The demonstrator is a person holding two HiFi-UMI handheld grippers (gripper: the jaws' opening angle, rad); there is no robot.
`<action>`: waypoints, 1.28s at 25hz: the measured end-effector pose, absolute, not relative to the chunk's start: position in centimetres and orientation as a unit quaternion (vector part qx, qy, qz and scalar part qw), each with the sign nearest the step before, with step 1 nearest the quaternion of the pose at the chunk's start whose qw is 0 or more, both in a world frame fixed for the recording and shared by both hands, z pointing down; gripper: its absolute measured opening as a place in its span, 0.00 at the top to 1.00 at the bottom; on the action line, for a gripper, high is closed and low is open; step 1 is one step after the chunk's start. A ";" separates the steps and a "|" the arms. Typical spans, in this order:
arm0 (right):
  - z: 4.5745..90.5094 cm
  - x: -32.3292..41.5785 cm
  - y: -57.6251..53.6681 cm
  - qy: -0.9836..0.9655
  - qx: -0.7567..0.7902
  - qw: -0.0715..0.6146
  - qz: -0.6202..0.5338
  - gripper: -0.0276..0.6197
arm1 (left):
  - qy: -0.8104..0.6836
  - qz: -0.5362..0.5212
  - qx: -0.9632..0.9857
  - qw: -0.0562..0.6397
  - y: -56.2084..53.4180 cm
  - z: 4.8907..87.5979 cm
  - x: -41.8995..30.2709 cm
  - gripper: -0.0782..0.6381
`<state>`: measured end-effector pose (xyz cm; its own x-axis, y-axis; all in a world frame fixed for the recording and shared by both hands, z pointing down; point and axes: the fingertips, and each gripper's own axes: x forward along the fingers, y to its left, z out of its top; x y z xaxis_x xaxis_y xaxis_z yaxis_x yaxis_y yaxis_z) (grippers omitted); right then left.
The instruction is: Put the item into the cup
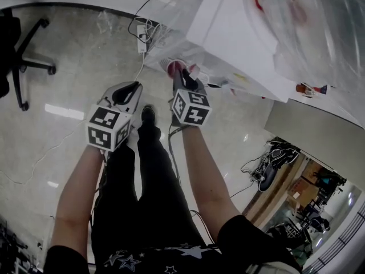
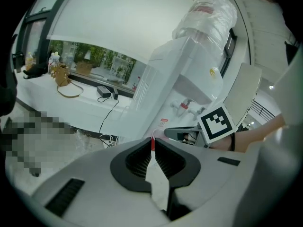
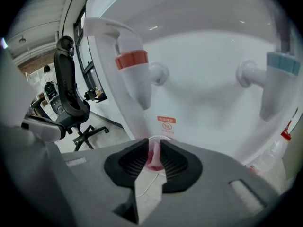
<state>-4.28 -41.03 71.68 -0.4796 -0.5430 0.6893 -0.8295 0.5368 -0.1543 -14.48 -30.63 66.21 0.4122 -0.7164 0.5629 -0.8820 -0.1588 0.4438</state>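
Observation:
A water dispenser (image 1: pixel 239 33) stands ahead of me. My right gripper (image 1: pixel 183 77) is shut on the wall of a small cup (image 1: pixel 175 67) with a white rim and red inside. In the right gripper view the cup (image 3: pixel 154 156) sits pinched in the right gripper (image 3: pixel 154 148) just below the red tap (image 3: pixel 133 60). My left gripper (image 1: pixel 130 90) hangs left of the cup, apart from it. In the left gripper view the left gripper (image 2: pixel 152 144) is shut on a thin white packet (image 2: pixel 158 181) with a red end, pointing toward the cup's rim (image 2: pixel 159 132).
A blue tap (image 3: pixel 280 64) is to the right of the red one. A power strip and cables (image 1: pixel 142 39) lie on the floor beside the dispenser. An office chair (image 3: pixel 70 96) stands to the left. A clear bag (image 1: pixel 319 21) covers the dispenser's top.

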 end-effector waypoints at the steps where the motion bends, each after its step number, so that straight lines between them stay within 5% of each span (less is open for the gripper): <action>1: 71.4 -4.3 -40.8 -0.825 0.417 0.294 0.243 0.84 | -0.530 0.111 0.754 0.372 -30.5 66.0 -14.6 0.85; 32: 55.8 -1.5 -26.2 -0.809 0.475 0.261 0.229 0.96 | -0.474 0.096 0.801 0.352 -21.2 54.0 -13.3 0.85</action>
<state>-1.49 -26.24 55.81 -0.4128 -0.6485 0.6396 -0.8876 0.4439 -0.1228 -13.25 -21.18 54.02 0.5318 -0.6920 0.4882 -0.8275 -0.3019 0.4734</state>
